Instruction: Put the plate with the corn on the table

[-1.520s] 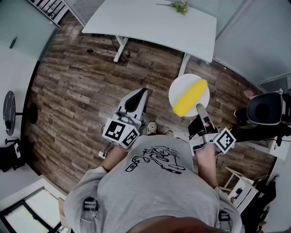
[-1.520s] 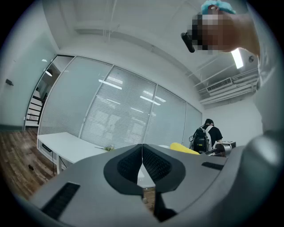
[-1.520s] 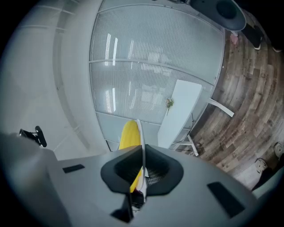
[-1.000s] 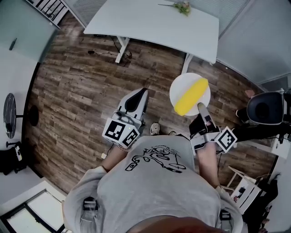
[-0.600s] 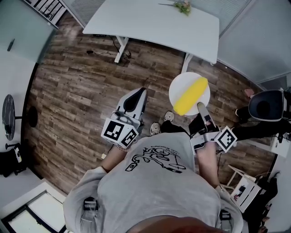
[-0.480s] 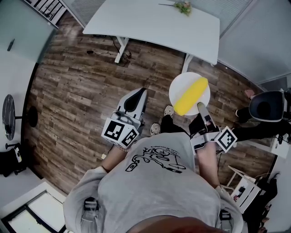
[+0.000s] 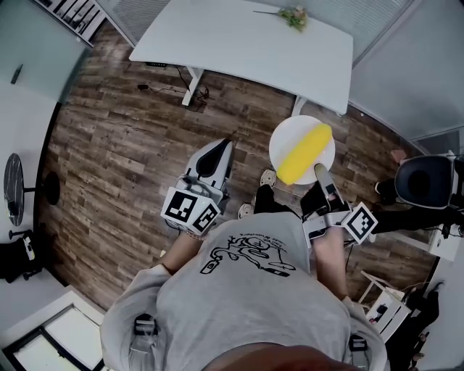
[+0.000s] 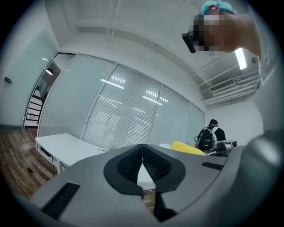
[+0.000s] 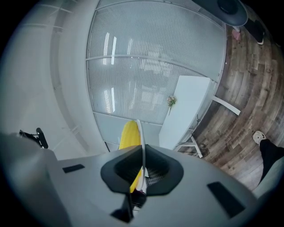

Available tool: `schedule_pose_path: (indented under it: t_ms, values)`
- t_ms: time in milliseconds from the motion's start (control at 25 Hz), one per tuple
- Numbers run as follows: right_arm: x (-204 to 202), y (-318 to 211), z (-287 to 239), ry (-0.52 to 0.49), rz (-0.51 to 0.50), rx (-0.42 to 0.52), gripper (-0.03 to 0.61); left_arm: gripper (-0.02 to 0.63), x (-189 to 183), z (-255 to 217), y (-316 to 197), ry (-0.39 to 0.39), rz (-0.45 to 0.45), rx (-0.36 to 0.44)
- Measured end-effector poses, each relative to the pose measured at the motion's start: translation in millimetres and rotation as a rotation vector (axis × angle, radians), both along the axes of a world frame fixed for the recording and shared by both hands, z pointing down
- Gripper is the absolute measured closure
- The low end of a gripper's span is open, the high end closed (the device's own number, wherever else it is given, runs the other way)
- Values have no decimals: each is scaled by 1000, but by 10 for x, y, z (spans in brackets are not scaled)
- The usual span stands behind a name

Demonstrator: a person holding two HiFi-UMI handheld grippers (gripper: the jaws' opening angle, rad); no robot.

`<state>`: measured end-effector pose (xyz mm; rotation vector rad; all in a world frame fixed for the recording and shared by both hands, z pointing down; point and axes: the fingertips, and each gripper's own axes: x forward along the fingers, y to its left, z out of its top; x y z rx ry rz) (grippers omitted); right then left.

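A white round plate (image 7: 286, 144) with a yellow corn cob (image 7: 303, 153) on it hangs in the air over the wood floor, just short of the white table (image 7: 239, 40). My right gripper (image 7: 319, 172) is shut on the plate's near rim. In the right gripper view the plate (image 9: 140, 133) shows edge-on between the jaws, with the corn (image 9: 129, 135) beside it. My left gripper (image 7: 215, 156) is shut and holds nothing; in the left gripper view its jaws meet, and the corn (image 8: 188, 148) shows off to the right.
The table carries a small sprig of flowers (image 7: 292, 14) near its far edge. A black office chair (image 7: 423, 182) stands at the right. A person with a backpack (image 8: 207, 137) stands far off. A round black stand (image 7: 16, 177) is at the left.
The table has drawn slightly nearer to the plate as the person steps forward, a foot coming into sight. Both grippers keep their hold and pose.
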<state>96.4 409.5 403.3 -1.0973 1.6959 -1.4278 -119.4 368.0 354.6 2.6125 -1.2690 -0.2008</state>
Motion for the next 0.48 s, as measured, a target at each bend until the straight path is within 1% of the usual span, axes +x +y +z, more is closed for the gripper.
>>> schedule_pose_path:
  t_ms: [240,480]
  values:
    - [165,-468,-7,-1,-8,-1,565,594,189,-38,-464,11,-2,0]
    - [366,-994,-14,8,-31,-3,565,594,418,-73,-1000,3,-10,5]
